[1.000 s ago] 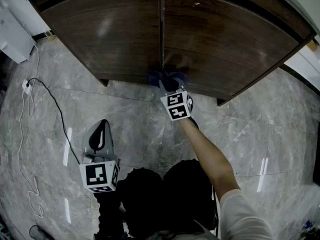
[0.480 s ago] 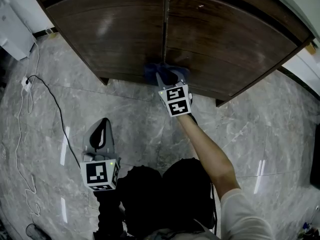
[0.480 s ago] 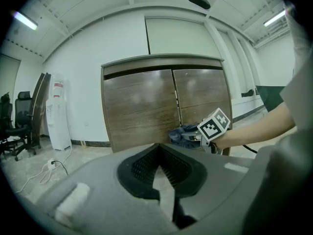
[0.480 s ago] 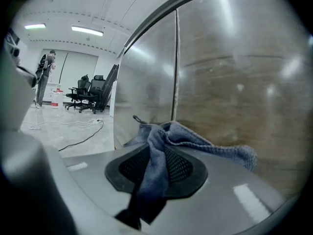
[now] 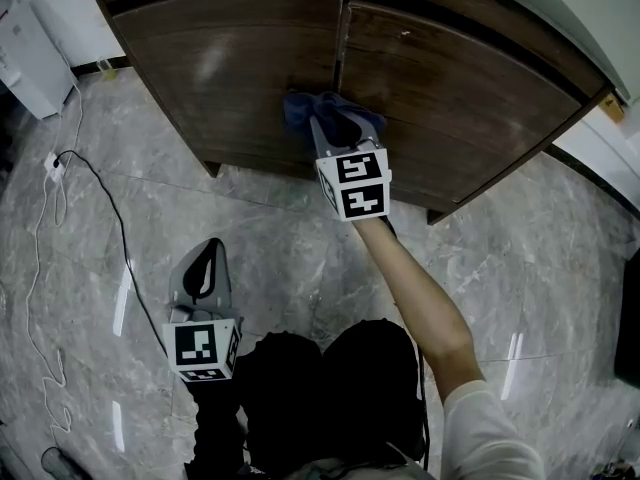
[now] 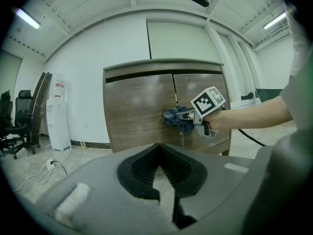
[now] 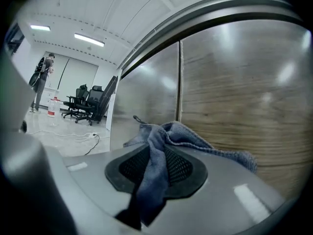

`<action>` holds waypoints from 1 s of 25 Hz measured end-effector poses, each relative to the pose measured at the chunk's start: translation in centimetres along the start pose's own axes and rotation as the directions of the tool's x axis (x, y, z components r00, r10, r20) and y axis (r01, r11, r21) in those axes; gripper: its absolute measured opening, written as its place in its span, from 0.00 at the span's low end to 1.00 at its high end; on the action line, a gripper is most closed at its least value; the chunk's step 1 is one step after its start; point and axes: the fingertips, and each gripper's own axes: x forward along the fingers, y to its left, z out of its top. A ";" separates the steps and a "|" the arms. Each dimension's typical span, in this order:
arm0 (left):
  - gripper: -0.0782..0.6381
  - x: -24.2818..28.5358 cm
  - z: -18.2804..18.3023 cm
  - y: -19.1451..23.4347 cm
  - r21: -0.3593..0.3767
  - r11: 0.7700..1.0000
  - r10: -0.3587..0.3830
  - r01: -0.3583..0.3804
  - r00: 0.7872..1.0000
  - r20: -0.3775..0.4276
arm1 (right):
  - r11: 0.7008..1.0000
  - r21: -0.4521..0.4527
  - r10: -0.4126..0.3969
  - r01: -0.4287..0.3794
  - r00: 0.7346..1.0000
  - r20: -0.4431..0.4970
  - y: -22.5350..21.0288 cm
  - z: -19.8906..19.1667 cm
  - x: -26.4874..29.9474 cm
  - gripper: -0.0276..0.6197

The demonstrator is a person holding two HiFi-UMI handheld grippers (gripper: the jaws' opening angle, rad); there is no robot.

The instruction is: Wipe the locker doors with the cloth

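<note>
the right gripper (image 5: 335, 133) pinches the blue cloth (image 5: 303, 110) and presses it on the locker doors (image 5: 220, 68), just at the seam between them, so the bunched part can rub the wood. the left gripper (image 5: 205, 258), jaws pressed together and empty, hangs low over the floor (image 5: 300, 238), well apart, i think to leave room.

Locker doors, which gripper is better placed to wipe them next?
Right. The right gripper is shut on the blue cloth, pressed against the locker doors at their seam; the left gripper holds nothing and hangs low, well back from them.
</note>
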 end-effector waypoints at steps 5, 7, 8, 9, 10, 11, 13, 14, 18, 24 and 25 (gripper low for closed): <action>0.11 -0.2 0.0 0.1 -0.007 1.000 0.001 -0.001 1.000 0.003 | 1.000 0.001 -0.003 0.003 1.000 0.030 -0.1 2.2 -0.3 0.19; 0.11 -0.2 -0.1 0.2 -0.010 1.000 0.001 -0.001 1.000 0.001 | 1.000 0.007 -0.006 0.006 0.999 0.046 -0.3 3.4 -0.5 0.19; 0.11 -0.3 0.0 0.2 -0.011 1.000 0.001 -0.001 1.000 0.000 | 1.000 0.011 -0.007 0.006 0.998 0.055 -0.4 4.1 -0.6 0.19; 0.11 -0.3 0.0 0.1 -0.013 1.000 0.000 0.000 1.000 -0.001 | 1.000 0.016 -0.007 0.006 0.998 0.063 -0.4 4.9 -0.7 0.19; 0.11 -0.3 0.0 0.1 -0.013 1.000 -0.001 0.001 1.000 -0.001 | 1.000 0.020 -0.006 0.005 0.997 0.072 -0.5 5.7 -0.8 0.19; 0.11 -0.3 0.1 0.1 -0.013 1.000 -0.002 0.002 1.000 0.001 | 1.000 0.022 -0.006 0.004 0.997 0.082 -0.6 6.7 -1.0 0.19; 0.11 -0.3 0.2 0.2 -0.012 1.000 0.000 0.000 1.000 0.005 | 1.000 0.023 -0.007 0.005 0.995 0.104 -0.9 8.7 -1.2 0.19; 0.11 -0.3 0.2 0.2 -0.013 1.000 0.002 -0.002 1.000 0.004 | 1.000 0.025 -0.006 0.003 0.993 0.114 -0.9 9.7 -1.2 0.19; 0.11 -0.4 0.2 0.2 -0.016 1.000 0.000 0.000 1.000 0.004 | 1.000 0.025 -0.006 0.002 0.988 0.154 -0.8 13.1 -1.4 0.19; 0.11 -0.5 0.4 0.5 -0.018 1.000 0.003 -0.003 1.000 0.008 | 1.000 0.029 -0.012 0.006 0.979 0.203 -0.9 16.7 -1.6 0.19; 0.11 -0.6 0.3 0.6 -0.018 1.000 0.004 -0.004 1.000 0.007 | 1.000 0.028 -0.012 0.006 0.977 0.211 -0.9 17.1 -1.6 0.19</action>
